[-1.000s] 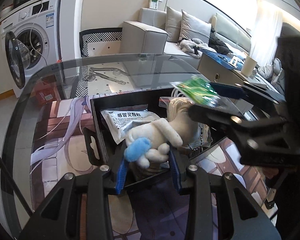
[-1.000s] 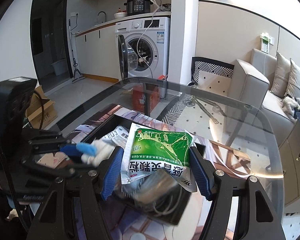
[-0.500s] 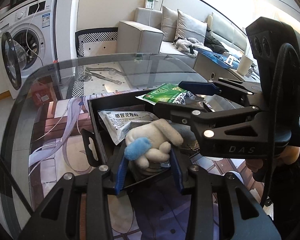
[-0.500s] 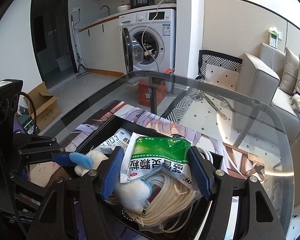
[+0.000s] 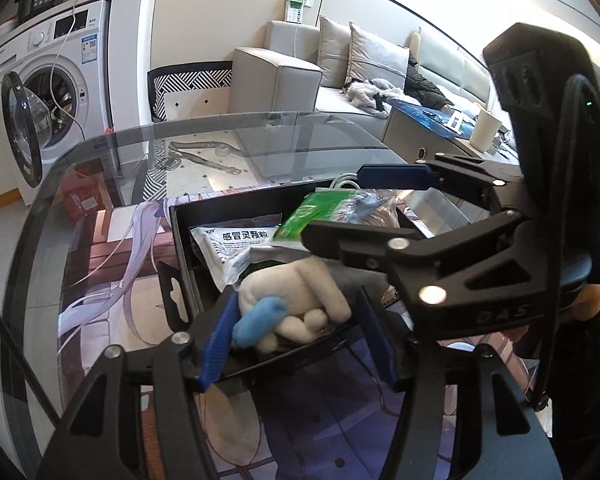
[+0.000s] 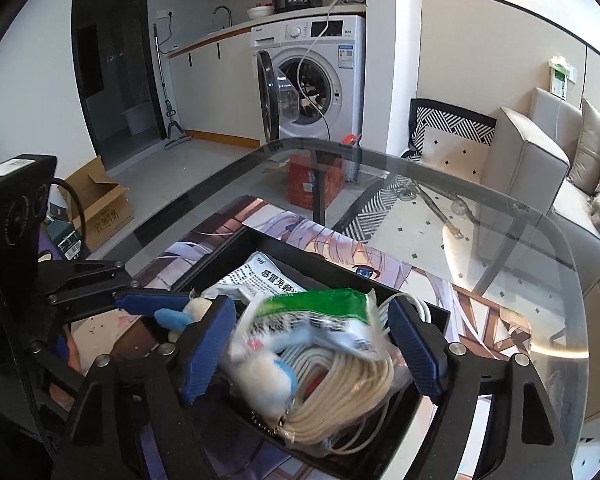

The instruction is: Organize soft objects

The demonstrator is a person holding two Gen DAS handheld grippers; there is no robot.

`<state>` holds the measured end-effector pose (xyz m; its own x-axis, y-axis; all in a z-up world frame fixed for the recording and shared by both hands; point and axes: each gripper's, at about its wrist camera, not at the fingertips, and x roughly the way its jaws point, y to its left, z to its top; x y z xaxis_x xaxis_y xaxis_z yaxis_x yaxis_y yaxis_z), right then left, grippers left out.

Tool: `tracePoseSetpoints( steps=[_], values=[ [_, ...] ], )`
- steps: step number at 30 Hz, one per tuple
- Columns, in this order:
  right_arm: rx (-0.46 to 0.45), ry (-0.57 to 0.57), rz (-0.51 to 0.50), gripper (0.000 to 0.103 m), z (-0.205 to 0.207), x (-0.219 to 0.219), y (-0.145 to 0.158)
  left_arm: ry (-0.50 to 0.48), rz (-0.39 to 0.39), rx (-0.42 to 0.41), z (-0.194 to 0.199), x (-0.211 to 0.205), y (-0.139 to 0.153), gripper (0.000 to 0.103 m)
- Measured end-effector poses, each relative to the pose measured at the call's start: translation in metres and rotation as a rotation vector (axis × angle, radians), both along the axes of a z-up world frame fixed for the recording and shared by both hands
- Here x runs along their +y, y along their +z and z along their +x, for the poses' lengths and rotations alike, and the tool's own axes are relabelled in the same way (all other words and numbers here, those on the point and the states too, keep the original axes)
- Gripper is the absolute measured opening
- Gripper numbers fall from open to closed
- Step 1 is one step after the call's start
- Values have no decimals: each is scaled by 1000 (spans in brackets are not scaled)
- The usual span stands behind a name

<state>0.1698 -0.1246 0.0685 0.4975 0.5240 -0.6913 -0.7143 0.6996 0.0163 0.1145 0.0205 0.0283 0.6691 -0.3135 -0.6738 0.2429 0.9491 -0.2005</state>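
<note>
A black tray (image 5: 180,236) (image 6: 432,312) sits on a glass table. It holds a silver-white medicine packet (image 5: 236,244) (image 6: 256,276), a bagged coil of white cable (image 6: 340,392) and a white plush toy with blue parts (image 5: 296,300) (image 6: 264,376). My left gripper (image 5: 296,344) stands open around the plush over the tray's near edge. My right gripper (image 6: 312,344) is open, and a green packet (image 6: 316,320) (image 5: 320,212), blurred and tilted, lies loose between its fingers on top of the cable and plush.
An anime-print mat (image 6: 340,248) lies under the tray. Beyond the table's edge are a washing machine (image 6: 316,80) with its door open, a cardboard box (image 6: 100,208) on the floor and a grey sofa (image 5: 300,76).
My right gripper came down over the tray, opened and let go of the green packet, which has dropped onto the cable and plush. My left gripper has opened around the plush.
</note>
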Motion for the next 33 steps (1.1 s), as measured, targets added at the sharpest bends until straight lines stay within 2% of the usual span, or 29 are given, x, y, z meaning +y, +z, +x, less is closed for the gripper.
tracePoseSetpoints(
  steps=[6, 7, 11, 15, 16, 20, 33],
  values=[
    [-39, -38, 14, 93, -13, -14, 11, 24, -9, -13, -5, 4, 4, 68],
    [-49, -43, 19, 97, -15, -17, 13, 25, -14, -20, -7, 5, 6, 72],
    [-87, -69, 57, 102, -26, -30, 20, 44, -29, -43, -13, 8, 11, 89],
    [-120, -96, 90, 102, -37, -44, 25, 78, -40, -60, -18, 16, 13, 95],
    [-126, -102, 96, 102, -39, -47, 26, 89, -37, -64, -18, 16, 13, 99],
    [-137, -121, 111, 102, -50, -57, 23, 148, -31, -110, -26, 23, 13, 103],
    [-181, -203, 167, 102, -78, -80, 0, 269, 46, -193, -37, 24, -5, 103]
  ],
)
